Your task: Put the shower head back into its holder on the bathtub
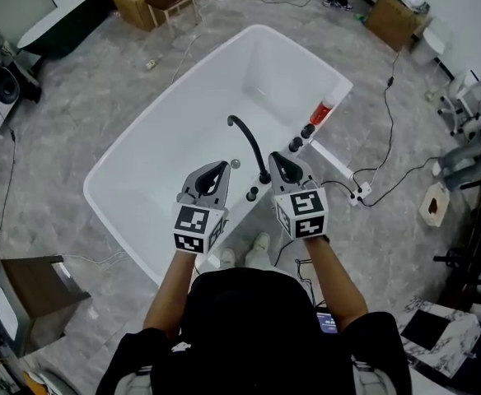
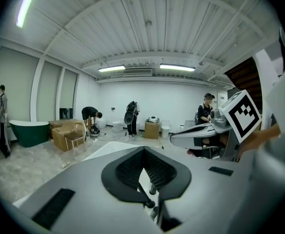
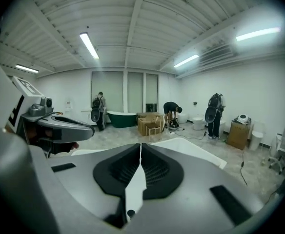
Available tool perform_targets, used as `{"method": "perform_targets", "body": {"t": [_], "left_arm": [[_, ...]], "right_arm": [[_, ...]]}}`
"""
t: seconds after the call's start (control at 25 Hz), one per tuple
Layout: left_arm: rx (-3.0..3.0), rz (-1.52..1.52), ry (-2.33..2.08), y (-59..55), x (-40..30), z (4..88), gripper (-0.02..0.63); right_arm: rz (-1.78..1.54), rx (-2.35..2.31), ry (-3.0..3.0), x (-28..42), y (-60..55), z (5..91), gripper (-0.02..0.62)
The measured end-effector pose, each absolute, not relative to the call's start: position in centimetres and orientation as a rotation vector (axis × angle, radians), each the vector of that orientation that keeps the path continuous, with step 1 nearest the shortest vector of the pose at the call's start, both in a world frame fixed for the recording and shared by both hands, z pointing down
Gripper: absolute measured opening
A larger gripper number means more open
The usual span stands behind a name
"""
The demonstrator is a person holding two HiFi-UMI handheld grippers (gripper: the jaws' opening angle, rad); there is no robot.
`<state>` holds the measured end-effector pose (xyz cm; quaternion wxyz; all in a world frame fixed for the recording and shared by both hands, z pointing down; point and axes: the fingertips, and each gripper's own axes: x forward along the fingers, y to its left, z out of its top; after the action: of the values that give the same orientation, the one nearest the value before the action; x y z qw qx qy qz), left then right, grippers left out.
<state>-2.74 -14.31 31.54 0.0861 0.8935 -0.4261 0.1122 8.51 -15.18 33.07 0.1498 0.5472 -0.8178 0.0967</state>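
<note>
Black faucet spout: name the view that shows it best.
Head view: the whole curved black faucet spout arches over the white bathtub. The left gripper view shows only a thin sliver, low in frame; the right gripper view shows none.

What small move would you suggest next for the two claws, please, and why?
Probably lower the right claw toward the knobs on the bathtub rim and open it: both it and the left claw are shut, empty and held above the tub.
</note>
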Motion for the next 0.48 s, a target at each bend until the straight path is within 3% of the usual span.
{"method": "perform_targets", "body": {"t": [0.48], "left_arm": [[2.793, 0.212, -1.352, -13.9, -3.4, 22.4, 0.014]], "right_arm": [[0.095, 1.683, -2.471, 10.3, -14.3, 22.3, 0.023]]}}
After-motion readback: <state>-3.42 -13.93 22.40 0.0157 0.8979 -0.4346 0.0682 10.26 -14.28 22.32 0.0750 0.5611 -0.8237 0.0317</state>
